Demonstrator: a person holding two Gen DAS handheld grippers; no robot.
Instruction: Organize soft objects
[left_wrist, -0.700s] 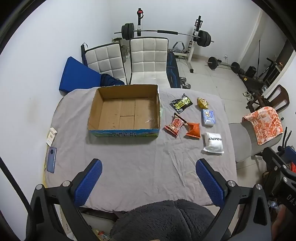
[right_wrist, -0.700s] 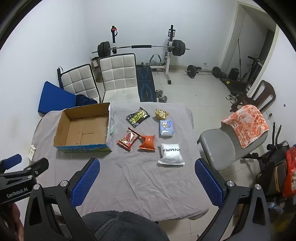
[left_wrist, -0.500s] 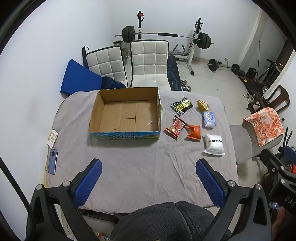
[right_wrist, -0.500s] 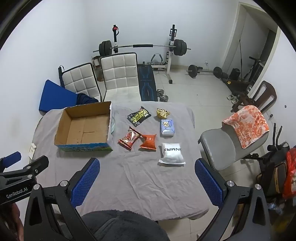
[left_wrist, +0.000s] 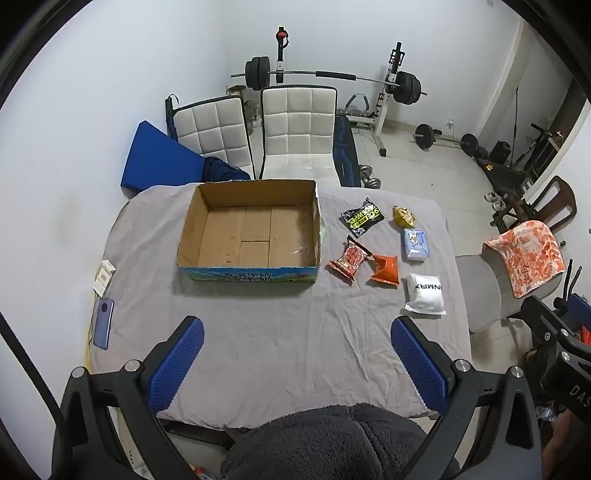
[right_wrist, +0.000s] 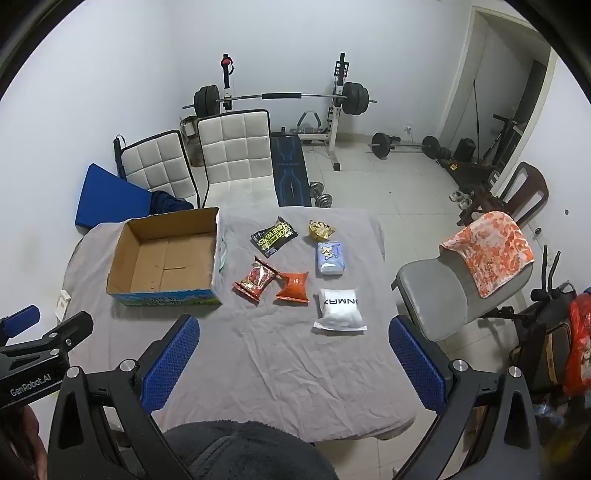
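An empty cardboard box (left_wrist: 251, 236) (right_wrist: 166, 258) stands on the grey-clothed table (left_wrist: 280, 343). To its right lie several soft packets: a black one (left_wrist: 361, 218) (right_wrist: 274, 235), a gold one (left_wrist: 403, 216) (right_wrist: 320, 229), a pale blue one (left_wrist: 415, 244) (right_wrist: 331, 258), a red one (left_wrist: 349, 260) (right_wrist: 256, 282), an orange one (left_wrist: 386, 268) (right_wrist: 294, 287) and a white one (left_wrist: 424, 294) (right_wrist: 340, 310). My left gripper (left_wrist: 295, 326) and right gripper (right_wrist: 293, 325) hang high above the table's near edge, both open and empty, far from everything.
A phone (left_wrist: 103, 324) and a small white box (left_wrist: 104, 276) lie at the table's left edge. A grey chair with an orange towel (right_wrist: 487, 254) stands right of the table. Two white chairs (left_wrist: 295, 129) and a barbell rack stand behind. A dark fleece sleeve (left_wrist: 325, 443) fills the bottom.
Both views have shifted slightly: the table, box and packets sit a little lower in the frames than before. Nothing on the table has moved, and both grippers stay open.
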